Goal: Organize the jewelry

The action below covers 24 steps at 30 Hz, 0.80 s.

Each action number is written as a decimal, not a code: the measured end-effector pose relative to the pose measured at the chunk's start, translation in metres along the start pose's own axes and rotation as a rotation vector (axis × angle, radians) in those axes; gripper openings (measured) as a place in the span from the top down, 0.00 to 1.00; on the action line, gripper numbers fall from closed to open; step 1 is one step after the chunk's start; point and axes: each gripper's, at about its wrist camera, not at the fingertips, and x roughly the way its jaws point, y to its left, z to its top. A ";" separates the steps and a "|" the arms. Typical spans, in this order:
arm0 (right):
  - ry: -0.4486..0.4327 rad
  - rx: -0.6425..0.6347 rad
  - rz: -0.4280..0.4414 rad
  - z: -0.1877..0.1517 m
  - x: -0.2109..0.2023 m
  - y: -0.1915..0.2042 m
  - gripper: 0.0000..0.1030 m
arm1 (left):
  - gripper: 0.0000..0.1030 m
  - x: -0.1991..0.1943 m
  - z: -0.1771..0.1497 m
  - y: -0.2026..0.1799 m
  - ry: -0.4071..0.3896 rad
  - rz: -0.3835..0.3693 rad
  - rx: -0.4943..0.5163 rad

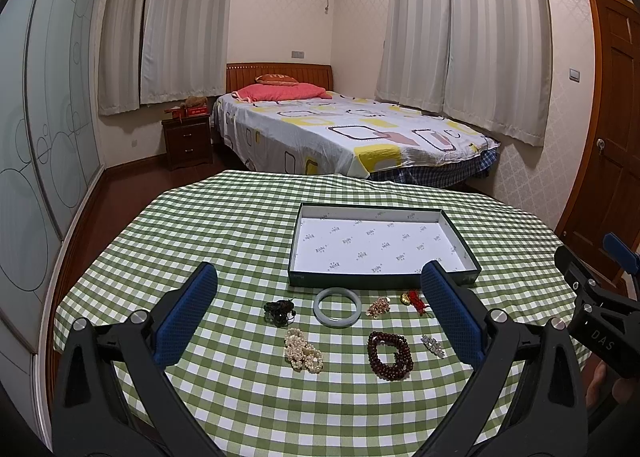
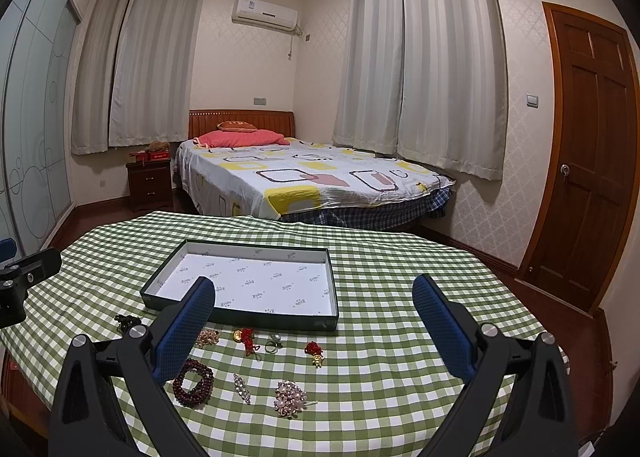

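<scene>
Left gripper [image 1: 320, 313] and right gripper [image 2: 316, 329] both hover above the green checked tablecloth [image 1: 224, 225], jaws spread wide, nothing between the blue pads. Jewelry lies loose on the cloth, just in front of the shallow box [image 1: 308, 279], whose white lining is bare: jade bangle [image 1: 338, 307], pearl strand [image 1: 303, 350], dark red bead bracelet [image 1: 390, 355], black cord piece [image 1: 280, 309], rhinestone clip [image 2: 242, 387], pearl brooch [image 2: 290, 398], ring [image 2: 273, 343], red knot charm [image 2: 314, 351].
</scene>
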 end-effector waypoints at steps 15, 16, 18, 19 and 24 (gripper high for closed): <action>-0.023 0.018 0.066 -0.017 0.014 -0.005 0.06 | 0.04 0.030 -0.019 0.007 0.034 -0.041 -0.005; -0.021 0.016 0.072 -0.021 0.017 -0.005 0.06 | 0.04 0.035 -0.022 0.008 0.044 -0.045 -0.007; -0.019 0.007 0.089 -0.031 0.025 -0.006 0.06 | 0.04 0.045 -0.029 0.011 0.064 -0.043 -0.011; -0.009 0.000 0.096 -0.036 0.031 -0.005 0.06 | 0.04 0.053 -0.034 0.013 0.080 -0.043 -0.015; 0.057 -0.020 0.107 -0.060 0.055 -0.005 0.06 | 0.04 0.083 -0.056 0.024 0.151 -0.007 -0.024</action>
